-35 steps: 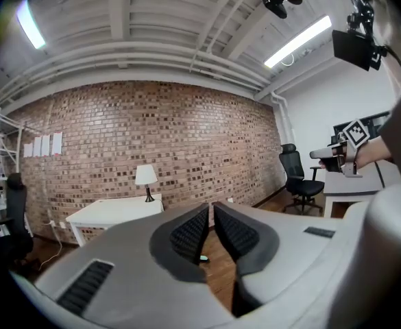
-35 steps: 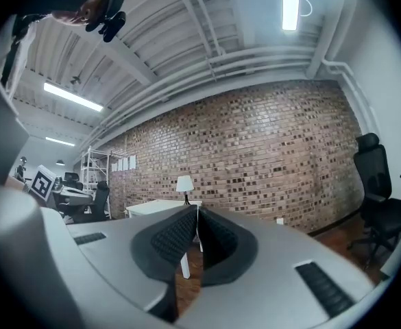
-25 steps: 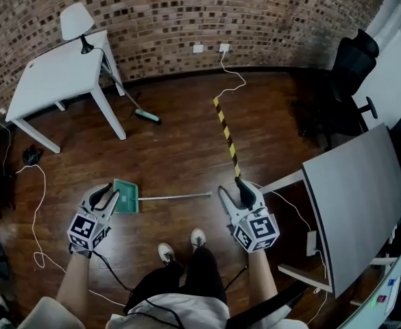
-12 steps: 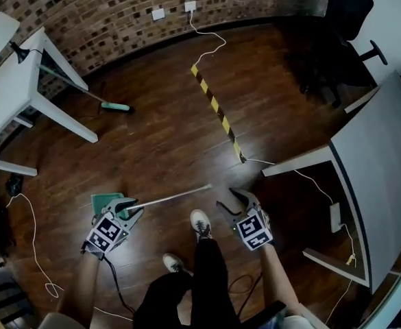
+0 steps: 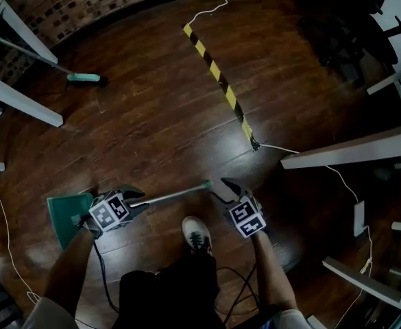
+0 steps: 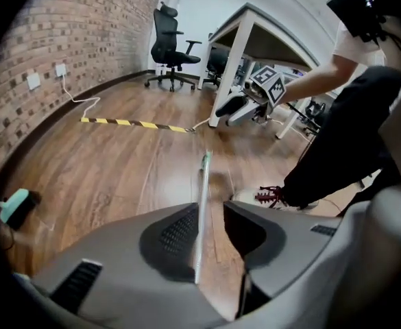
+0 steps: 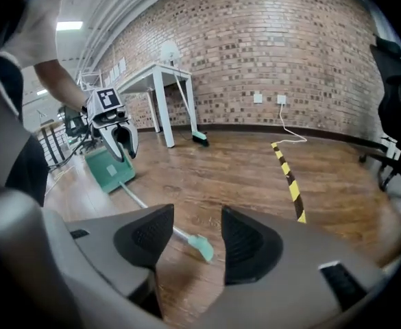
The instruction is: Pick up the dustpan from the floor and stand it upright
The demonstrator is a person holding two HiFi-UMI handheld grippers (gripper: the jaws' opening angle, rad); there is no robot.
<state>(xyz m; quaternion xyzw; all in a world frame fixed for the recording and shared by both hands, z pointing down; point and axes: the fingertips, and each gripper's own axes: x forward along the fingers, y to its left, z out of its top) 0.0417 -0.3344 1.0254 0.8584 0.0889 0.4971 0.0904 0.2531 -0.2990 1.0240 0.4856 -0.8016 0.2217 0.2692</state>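
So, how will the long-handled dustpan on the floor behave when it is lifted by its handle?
Its handle looks like a thin, straight metal rod: probably stiff but slippery. The green pan sits at one end, so it will likely swing pan-down. Stood upright it may tip, being tall and narrow.

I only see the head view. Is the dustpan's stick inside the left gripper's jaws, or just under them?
Observer: Inside. The left gripper view shows the dustpan handle running between the jaws of the left gripper, which are opening and not squeezing it.
Child: What about the other gripper? Is it holding the end?
Observer: No. The right gripper view shows the right gripper open, and the handle's green tip lies on the floor in the gap between its jaws, untouched.
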